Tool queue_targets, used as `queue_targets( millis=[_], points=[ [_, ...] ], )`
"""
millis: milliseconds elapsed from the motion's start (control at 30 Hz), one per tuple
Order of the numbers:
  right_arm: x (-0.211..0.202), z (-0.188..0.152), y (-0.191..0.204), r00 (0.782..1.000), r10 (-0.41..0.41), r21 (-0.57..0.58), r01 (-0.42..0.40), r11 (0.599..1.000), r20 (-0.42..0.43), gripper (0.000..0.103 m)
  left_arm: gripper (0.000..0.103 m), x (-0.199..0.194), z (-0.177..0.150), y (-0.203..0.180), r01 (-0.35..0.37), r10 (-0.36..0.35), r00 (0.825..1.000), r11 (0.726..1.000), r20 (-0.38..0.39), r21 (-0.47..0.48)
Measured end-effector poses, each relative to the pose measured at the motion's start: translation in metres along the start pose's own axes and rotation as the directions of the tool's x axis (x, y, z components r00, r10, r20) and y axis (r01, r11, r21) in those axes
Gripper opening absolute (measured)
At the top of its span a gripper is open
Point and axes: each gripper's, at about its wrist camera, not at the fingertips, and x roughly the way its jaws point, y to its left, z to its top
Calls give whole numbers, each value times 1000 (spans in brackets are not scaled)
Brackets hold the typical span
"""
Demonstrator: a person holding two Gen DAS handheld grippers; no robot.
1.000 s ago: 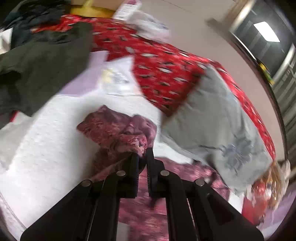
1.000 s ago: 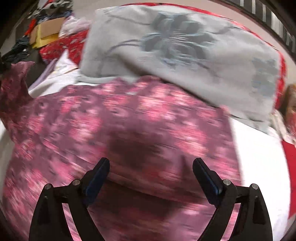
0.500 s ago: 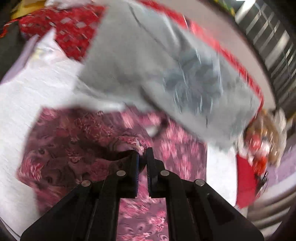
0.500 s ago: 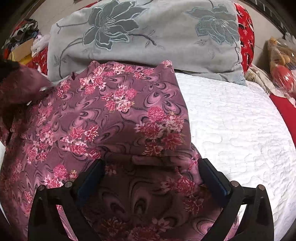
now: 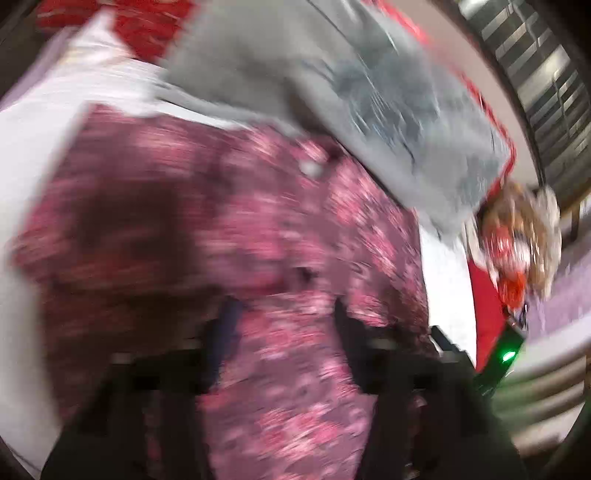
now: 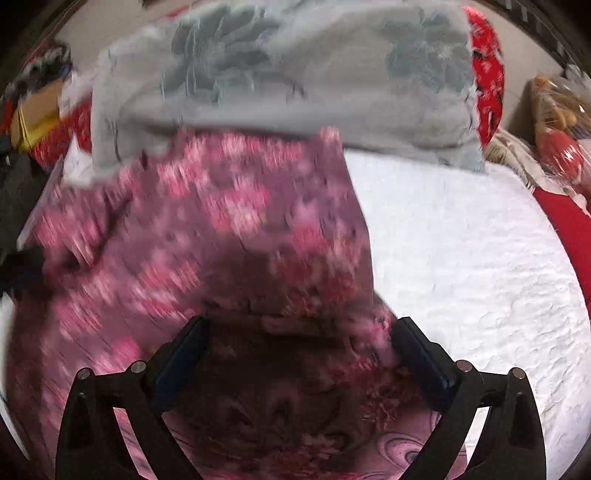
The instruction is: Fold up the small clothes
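A purple garment with pink flowers [image 5: 236,229] lies spread on the white quilted bed cover [image 6: 461,251]; it also shows in the right wrist view [image 6: 229,229]. My left gripper [image 5: 284,325] is open just above the cloth, its fingers apart with nothing between them; the view is blurred. My right gripper [image 6: 299,347] is open wide over the near folded edge of the garment, its blue-padded fingertips [image 6: 417,350] at either side of the fold.
A grey pillow with blue flowers [image 6: 295,77] lies at the far edge of the garment. A red patterned blanket [image 5: 140,26] is behind it. A wrapped toy bundle [image 5: 517,236] sits at the right; boxes and dark clothes [image 6: 33,110] are at the far left.
My left gripper has opened and let go of the garment's bunched edge, which now lies flat. My right gripper has stayed open over the near fold.
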Motion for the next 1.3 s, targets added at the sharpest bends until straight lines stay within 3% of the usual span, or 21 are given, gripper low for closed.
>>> queue_targets(
  millis=[67, 133, 233, 400, 500, 567, 600, 633, 700, 767, 933, 1067, 1167, 1200, 1267, 1300],
  points=[
    [-5, 17, 20, 996, 88, 9, -88, 996, 27, 102, 66, -19, -8, 40, 8, -3, 999, 994, 50, -105],
    [-2, 30, 44, 987, 161, -22, -160, 987, 20, 102, 65, -20, -9, 71, 31, -23, 999, 978, 40, -207],
    [3, 44, 97, 979, 202, -120, -198, 973, 23, 102, 65, -12, -9, 97, 37, -35, 999, 953, 14, -300],
    [6, 41, 165, 971, 235, -298, -214, 930, 35, 102, 65, -9, -10, 121, 96, -88, 995, 922, 38, -376],
    [21, 35, 195, 982, 188, -384, -161, 909, 33, 101, 65, -2, -9, 126, 120, -113, 993, 907, 41, -405],
    [32, 34, 201, 989, 145, -404, -120, 907, 32, 96, 65, 0, -8, 126, 125, -118, 992, 904, 43, -408],
    [36, 36, 199, 988, 150, -393, -130, 910, 21, 83, 65, 0, -8, 125, 125, -117, 992, 906, 44, -404],
    [40, 40, 192, 983, 183, -351, -175, 920, -11, 56, 65, 1, -7, 126, 123, -116, 992, 907, 42, -402],
    [41, 47, 169, 968, 246, -232, -249, 940, -43, 26, 65, 1, -7, 127, 124, -117, 992, 907, 41, -403],
    [34, 55, 141, 958, 285, -127, -284, 950, -13, 13, 65, 1, -8, 127, 124, -117, 992, 906, 41, -405],
    [17, 70, 51, 955, 287, 114, -293, 949, 66, 7, 65, 2, -8, 125, 112, -106, 994, 908, 37, -404],
    [19, 65, -19, 968, 238, 275, -251, 928, 79, 7, 66, 3, -8, 123, 103, -101, 995, 908, 27, -406],
    [34, 51, -60, 961, 277, 395, -257, 882, 6, 7, 66, 4, -8, 121, 89, -90, 996, 908, 17, -409],
    [35, 47, -67, 957, 290, 423, -262, 868, -1, 13, 66, 4, -8, 121, 87, -90, 996, 908, 12, -410],
    [28, 41, -82, 948, 315, 486, -300, 821, 53, 16, 66, 3, -8, 118, 95, -100, 995, 908, 11, -408],
    [26, 38, -89, 937, 338, 520, -335, 786, 93, 29, 66, 4, -7, 116, 94, -99, 995, 909, 9, -405]
  ],
)
